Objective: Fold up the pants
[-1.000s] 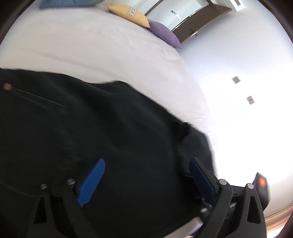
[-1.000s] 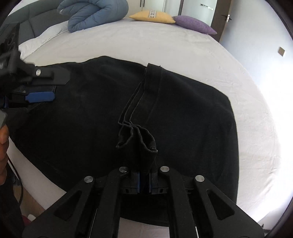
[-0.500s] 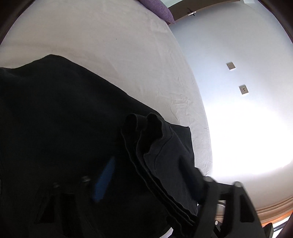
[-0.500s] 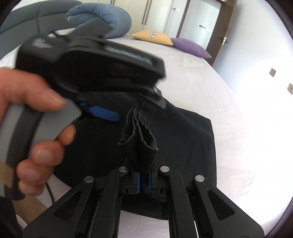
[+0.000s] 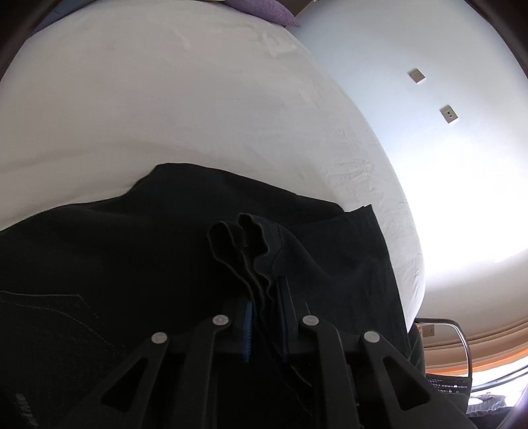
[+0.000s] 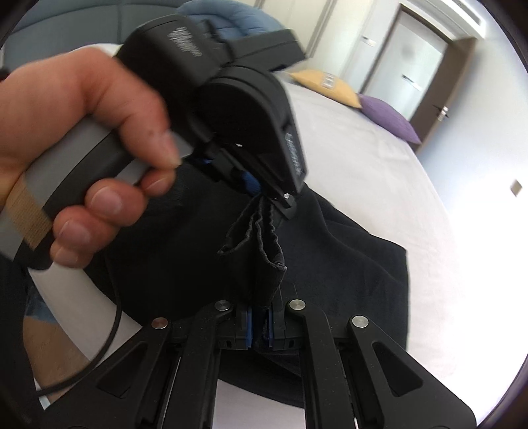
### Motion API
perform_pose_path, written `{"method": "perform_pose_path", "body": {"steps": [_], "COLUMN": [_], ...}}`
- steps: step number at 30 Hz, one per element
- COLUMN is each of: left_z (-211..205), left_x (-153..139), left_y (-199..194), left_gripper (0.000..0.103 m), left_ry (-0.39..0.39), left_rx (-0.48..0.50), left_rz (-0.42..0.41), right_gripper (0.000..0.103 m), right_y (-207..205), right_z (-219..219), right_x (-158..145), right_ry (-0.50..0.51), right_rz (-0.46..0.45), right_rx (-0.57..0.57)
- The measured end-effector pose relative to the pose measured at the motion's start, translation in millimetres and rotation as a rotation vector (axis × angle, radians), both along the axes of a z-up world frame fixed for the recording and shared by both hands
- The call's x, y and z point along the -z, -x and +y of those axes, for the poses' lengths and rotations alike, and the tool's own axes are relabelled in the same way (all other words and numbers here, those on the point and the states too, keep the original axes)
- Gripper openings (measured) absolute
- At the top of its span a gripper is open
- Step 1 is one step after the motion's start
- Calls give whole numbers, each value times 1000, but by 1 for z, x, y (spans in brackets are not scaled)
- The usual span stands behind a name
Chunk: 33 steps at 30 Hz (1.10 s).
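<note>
Black pants (image 5: 132, 264) lie spread on a white bed (image 5: 165, 99). A bunched, pleated edge of the cloth (image 5: 244, 244) stands up between the jaws of my left gripper (image 5: 264, 297), which are closing on it, the blue pad against the fabric. In the right wrist view my right gripper (image 6: 260, 316) is shut on the lower end of the same gathered bundle (image 6: 260, 250). The left gripper (image 6: 280, 198), held by a hand (image 6: 82, 132), pinches the bundle's upper end just above. The rest of the pants (image 6: 346, 264) drapes below.
A purple pillow (image 6: 389, 118), a yellow pillow (image 6: 326, 82) and a blue duvet (image 6: 231, 16) lie at the bed's far end. A door (image 6: 419, 82) stands behind them. The bed's right edge (image 5: 412, 264) drops toward a metal chair frame (image 5: 462, 346).
My left gripper swung over from the flat pants to the gathered bundle and its jaws came together on it. The right gripper stayed shut, lifting the bundle; the two grippers now sit close together.
</note>
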State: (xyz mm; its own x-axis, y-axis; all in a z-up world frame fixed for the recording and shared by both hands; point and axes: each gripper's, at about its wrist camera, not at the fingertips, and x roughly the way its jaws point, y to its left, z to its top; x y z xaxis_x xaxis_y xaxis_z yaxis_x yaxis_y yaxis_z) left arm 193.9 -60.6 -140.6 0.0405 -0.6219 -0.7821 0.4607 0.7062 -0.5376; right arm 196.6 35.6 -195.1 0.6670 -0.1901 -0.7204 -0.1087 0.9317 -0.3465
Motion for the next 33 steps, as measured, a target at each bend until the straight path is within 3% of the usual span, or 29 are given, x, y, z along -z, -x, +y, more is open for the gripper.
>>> {"method": "perform_pose_path", "body": {"steps": [12, 17, 18, 20, 21, 22, 23, 25, 28, 30, 32, 33], "left_z": [46, 43, 45, 52, 57, 58, 60, 62, 52, 38, 26, 21], "left_x": [21, 26, 25, 18, 15, 7, 2, -12, -33, -33, -23, -17], "left_y": [-22, -23, -22, -21, -20, -16, -14, -5, 26, 48, 68, 75], "left_gripper": [14, 26, 32, 47, 60, 69, 71, 72, 72, 72, 72, 72], "left_ry": [-70, -68, -68, -88, -105, -127, -152, -196, -199, -211, -245, -268], "left_rx": [-26, -56, -68, -103, -118, -144, -166, -203, -167, -123, -78, -60], "left_rz": [-9, -16, -26, -60, -84, -122, -149, -220, -332, -375, -395, -395], "right_gripper": [6, 10, 10, 21, 26, 42, 59, 59, 59, 58, 40, 36], "right_y": [-51, -68, -70, -70, -68, -64, -54, -38, -12, -13, -15, -24], "right_z": [30, 16, 12, -1, -6, -11, -16, -32, -74, -124, -186, -212], "right_x": [44, 59, 61, 61, 57, 52, 44, 28, -1, -9, -7, -7], "right_ry": [-8, -58, -73, -115, -159, -202, -249, -371, -611, -744, -862, -909], "right_rz": [101, 157, 160, 162, 175, 187, 191, 172, 143, 142, 129, 130], "right_rx": [-74, -47, -35, -33, -48, -65, -79, -115, -109, -71, -5, 26]}}
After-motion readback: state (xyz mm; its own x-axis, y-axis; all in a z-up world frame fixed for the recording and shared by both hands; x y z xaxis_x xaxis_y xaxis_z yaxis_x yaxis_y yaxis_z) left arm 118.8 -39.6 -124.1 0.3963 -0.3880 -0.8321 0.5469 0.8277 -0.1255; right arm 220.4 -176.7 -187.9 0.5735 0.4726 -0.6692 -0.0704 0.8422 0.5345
